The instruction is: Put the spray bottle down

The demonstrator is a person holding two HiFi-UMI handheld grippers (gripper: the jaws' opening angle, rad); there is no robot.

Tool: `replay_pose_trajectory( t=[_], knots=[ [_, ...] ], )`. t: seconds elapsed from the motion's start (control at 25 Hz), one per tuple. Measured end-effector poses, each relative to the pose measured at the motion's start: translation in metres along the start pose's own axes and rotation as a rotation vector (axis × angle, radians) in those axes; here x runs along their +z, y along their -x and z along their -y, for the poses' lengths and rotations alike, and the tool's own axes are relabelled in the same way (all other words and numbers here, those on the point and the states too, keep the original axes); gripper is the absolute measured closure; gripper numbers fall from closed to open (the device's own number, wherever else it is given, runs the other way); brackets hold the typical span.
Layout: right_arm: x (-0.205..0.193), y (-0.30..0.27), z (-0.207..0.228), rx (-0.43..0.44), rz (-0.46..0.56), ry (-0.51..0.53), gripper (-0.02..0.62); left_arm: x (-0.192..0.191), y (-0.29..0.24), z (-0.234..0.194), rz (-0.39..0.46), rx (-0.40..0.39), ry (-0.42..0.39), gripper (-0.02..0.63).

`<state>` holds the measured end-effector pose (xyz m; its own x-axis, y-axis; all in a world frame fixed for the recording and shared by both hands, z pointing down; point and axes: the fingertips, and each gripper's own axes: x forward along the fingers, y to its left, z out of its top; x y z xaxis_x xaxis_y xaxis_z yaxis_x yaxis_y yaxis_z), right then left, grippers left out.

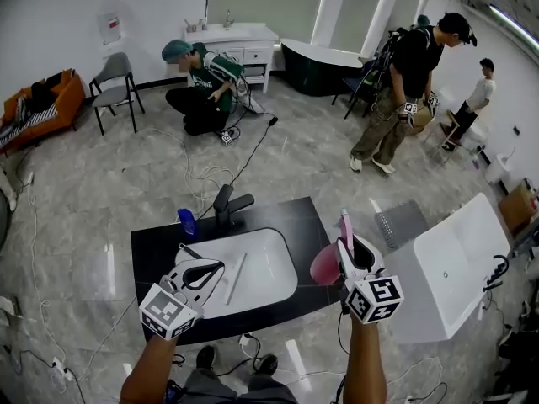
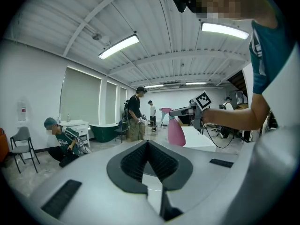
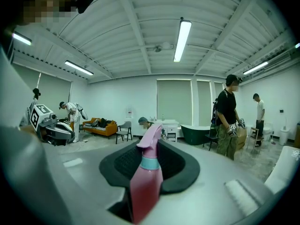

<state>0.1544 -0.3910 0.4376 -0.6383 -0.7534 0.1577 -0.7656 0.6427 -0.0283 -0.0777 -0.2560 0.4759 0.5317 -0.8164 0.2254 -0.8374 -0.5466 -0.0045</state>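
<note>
Pink spray bottle sits clamped in our right gripper, over the right edge of the black counter. Our left gripper is closed and empty. Released this near the edge, the bottle could topple to the floor.

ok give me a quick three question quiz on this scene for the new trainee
1. What is the right gripper shut on?
a) pink spray bottle
b) blue cup
c) nothing
2. True or false: the left gripper has nothing between its fingers.
3. What colour is the counter around the white sink?

Key: 1 a; 2 true; 3 black
</note>
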Motion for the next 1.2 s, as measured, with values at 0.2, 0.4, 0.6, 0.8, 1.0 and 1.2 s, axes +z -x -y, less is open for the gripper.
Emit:
replay_pose_trajectory(
  t=[0.2, 0.4, 0.6, 0.8, 1.0, 1.2],
  knots=[
    [-0.013, -0.014, 0.011, 0.006, -0.006, -0.004, 0.483, -0.008, -0.012, 0.002, -0.011, -0.010, 0.006, 0.601],
    [-0.029, -0.027, 0.018, 0.016, -0.019, -0.001, 0.483, -0.017, -0.024, 0.004, -0.015, -0.018, 0.013, 0.601],
    [-0.045, -0.038, 0.029, 0.018, -0.030, 0.009, 0.483, -0.029, -0.035, 0.009, -0.025, -0.027, 0.024, 0.601],
    [-0.064, -0.052, 0.038, 0.024, -0.040, 0.011, 0.483, -0.044, -0.047, 0.011, -0.040, -0.031, 0.031, 0.601],
    [-0.084, -0.067, 0.048, 0.026, -0.053, 0.005, 0.483, -0.056, -0.058, 0.008, -0.050, -0.032, 0.040, 0.601],
    [-0.104, -0.082, 0.057, 0.031, -0.061, -0.001, 0.483, -0.067, -0.070, 0.004, -0.060, -0.027, 0.045, 0.601]
  ],
)
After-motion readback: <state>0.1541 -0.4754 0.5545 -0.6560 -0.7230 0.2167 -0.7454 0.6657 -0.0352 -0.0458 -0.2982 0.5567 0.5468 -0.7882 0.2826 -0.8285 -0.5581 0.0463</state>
